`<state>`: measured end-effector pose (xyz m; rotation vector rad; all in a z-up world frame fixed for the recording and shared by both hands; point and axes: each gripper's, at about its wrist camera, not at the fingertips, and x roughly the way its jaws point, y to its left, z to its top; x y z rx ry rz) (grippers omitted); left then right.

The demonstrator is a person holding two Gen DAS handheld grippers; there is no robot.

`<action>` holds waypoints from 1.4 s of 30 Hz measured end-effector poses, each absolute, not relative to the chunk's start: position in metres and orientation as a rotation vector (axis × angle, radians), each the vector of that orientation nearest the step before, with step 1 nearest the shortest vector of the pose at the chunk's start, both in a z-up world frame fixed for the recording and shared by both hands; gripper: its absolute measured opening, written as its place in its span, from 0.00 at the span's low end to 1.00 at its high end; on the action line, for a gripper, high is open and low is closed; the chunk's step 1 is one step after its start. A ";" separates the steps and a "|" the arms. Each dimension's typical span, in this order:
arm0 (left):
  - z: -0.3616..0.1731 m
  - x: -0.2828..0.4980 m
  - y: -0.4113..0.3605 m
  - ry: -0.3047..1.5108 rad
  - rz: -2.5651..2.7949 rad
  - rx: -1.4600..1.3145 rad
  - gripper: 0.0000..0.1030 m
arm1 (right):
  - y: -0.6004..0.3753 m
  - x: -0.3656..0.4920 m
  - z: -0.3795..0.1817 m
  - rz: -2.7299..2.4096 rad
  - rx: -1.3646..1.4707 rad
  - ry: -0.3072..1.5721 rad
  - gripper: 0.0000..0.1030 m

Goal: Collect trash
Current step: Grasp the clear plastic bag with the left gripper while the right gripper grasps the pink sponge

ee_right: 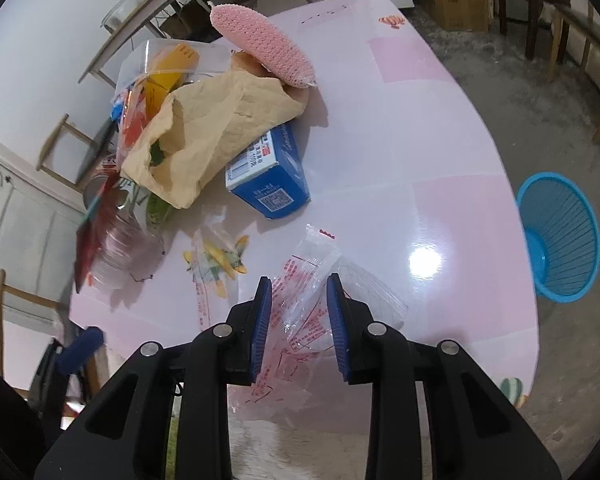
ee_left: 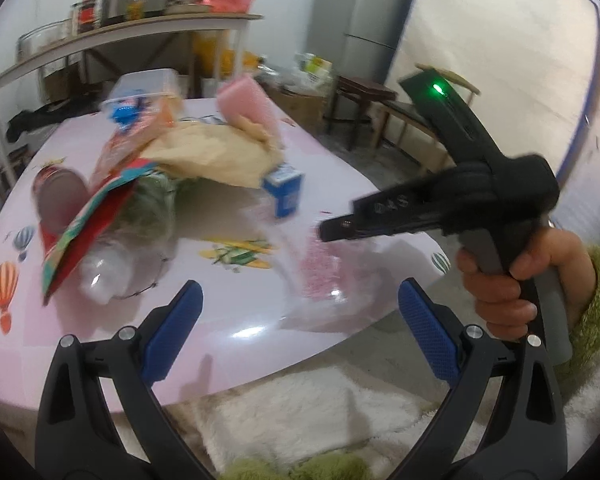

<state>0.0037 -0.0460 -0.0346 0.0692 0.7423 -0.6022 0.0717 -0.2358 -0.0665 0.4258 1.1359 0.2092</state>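
A clear plastic wrapper (ee_right: pixel 300 312) printed with red lettering lies crumpled on the near part of the pink table (ee_right: pixel 440 152), and the right gripper (ee_right: pixel 300 320) has its two blue pads on either side of it; the film bunches up between them, but whether the pads actually press on it cannot be told, since a gap remains and the film is see-through. The red print is too small and creased to read. In the left wrist view the same wrapper (ee_left: pixel 324 276) is a pale, blurred smear under the tip of the right gripper (ee_left: pixel 332 232), which a hand (ee_left: pixel 500 280) in a fuzzy green sleeve holds by its grip. The left gripper (ee_left: pixel 296 320) hangs above the table edge with its jaws spread wide and nothing between them. Farther back sits a heap of trash: a blue carton (ee_right: pixel 272 176) with a barcode, a square code and small writing too fine to read, partly under a crumpled brown paper bag (ee_right: pixel 216 128), a pink mesh sponge (ee_right: pixel 264 46) on top, a red packet (ee_right: pixel 90 232) and a clear bottle (ee_right: pixel 124 252), both blurred and half hidden. A blue mesh bin (ee_right: pixel 560 236) stands on the floor beside the table, partly cut off by the table's edge.
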 end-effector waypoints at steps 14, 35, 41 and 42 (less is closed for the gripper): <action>-0.062 0.020 -0.095 0.852 -0.632 0.235 0.60 | -0.252 0.076 -0.077 0.344 0.611 1.180 0.27; -0.069 0.056 -0.093 0.930 -0.630 0.212 0.22 | -0.257 0.075 -0.061 0.369 0.609 1.174 0.24; -0.067 0.055 -0.075 0.924 -0.626 0.148 0.20 | -0.261 0.089 -0.010 0.325 0.473 1.014 0.44; -0.067 0.056 -0.070 0.925 -0.623 0.133 0.20 | -0.259 0.094 0.003 0.297 0.420 0.965 0.49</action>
